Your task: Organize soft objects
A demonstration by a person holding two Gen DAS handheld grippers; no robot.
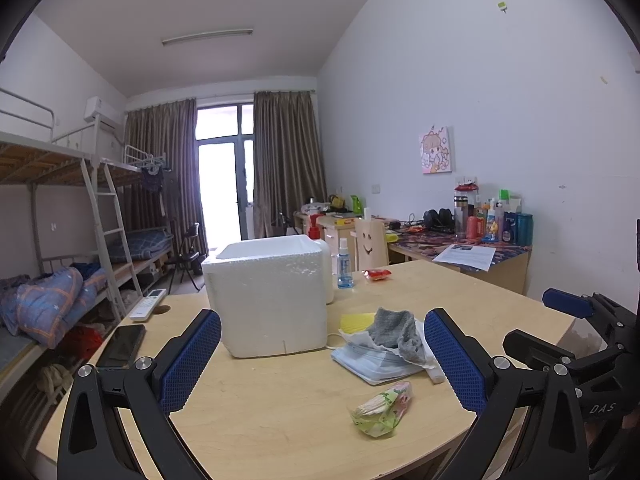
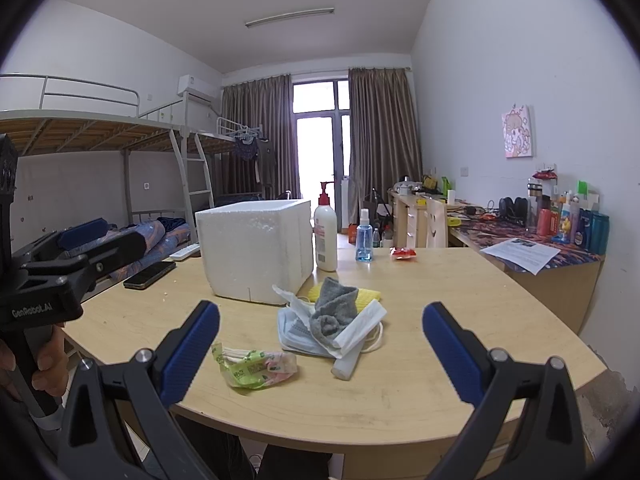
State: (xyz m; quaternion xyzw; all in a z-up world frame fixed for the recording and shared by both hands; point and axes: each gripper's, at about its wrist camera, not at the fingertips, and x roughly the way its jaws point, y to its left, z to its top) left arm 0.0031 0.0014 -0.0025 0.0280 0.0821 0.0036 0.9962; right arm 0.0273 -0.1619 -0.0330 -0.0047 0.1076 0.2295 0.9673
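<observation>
A pile of soft things lies mid-table: a grey sock [image 1: 394, 332] [image 2: 334, 312] on top of blue face masks [image 1: 370, 364] [image 2: 298, 334], a yellow cloth [image 1: 356, 322] [image 2: 366, 296] and a white folded mask [image 2: 360, 330]. A green tissue packet [image 1: 382, 404] [image 2: 258, 366] lies nearer the front edge. Behind stands a white foam box [image 1: 268, 296] [image 2: 256, 248], open at the top. My left gripper [image 1: 322, 360] is open, held above the table before the box. My right gripper [image 2: 320, 356] is open too, with the pile beyond its fingers. Neither holds anything.
A lotion pump bottle [image 2: 325, 240], a blue spray bottle [image 1: 344, 266] [image 2: 364, 242] and a red packet [image 1: 377, 274] [image 2: 404, 253] stand behind the box. A phone [image 1: 122, 346] [image 2: 150, 274] and a remote [image 1: 148, 304] lie at the table's left. Bunk beds are left, a cluttered desk [image 1: 460, 248] right.
</observation>
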